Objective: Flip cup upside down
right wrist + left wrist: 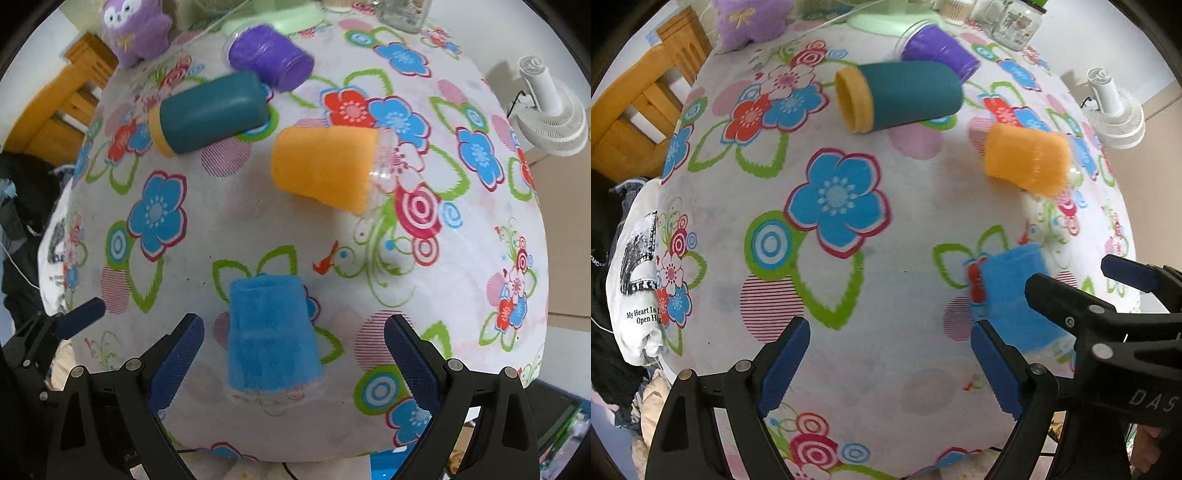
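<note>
A blue fuzzy-sleeved cup (271,332) stands upside down on the flowered tablecloth, its clear rim down, between the open fingers of my right gripper (293,354), which do not touch it. In the left wrist view the same blue cup (1012,295) is partly hidden behind the right gripper's fingers (1067,295). My left gripper (890,362) is open and empty over bare cloth to the left of the cup. An orange cup (325,166), a teal cup (210,110) and a purple cup (269,55) lie on their sides farther back.
A purple plush owl (136,29), a green dish (284,18) and a glass jar (1015,22) sit at the table's far edge. A white fan (550,107) stands on the floor to the right. A wooden chair (639,114) and clothes are on the left.
</note>
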Action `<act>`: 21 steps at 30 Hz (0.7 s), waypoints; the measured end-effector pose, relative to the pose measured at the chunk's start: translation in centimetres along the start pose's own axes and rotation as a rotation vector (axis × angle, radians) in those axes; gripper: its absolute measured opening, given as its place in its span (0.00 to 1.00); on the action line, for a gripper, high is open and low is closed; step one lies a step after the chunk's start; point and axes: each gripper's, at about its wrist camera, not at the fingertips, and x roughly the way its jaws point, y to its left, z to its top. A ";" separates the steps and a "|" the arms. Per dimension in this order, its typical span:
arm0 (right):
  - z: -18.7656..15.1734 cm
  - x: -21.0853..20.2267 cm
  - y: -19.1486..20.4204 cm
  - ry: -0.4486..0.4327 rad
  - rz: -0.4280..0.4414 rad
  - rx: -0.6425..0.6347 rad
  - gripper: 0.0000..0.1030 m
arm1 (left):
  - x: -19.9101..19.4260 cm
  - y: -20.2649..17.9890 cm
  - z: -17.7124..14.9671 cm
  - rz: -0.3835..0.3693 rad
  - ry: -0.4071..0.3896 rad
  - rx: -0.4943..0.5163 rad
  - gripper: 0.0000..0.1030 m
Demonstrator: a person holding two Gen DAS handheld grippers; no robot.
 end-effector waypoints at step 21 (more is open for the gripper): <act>3.1 7.4 2.9 0.228 -0.076 -0.045 0.80 | 4.4 2.7 0.1 -0.011 0.102 -0.047 0.88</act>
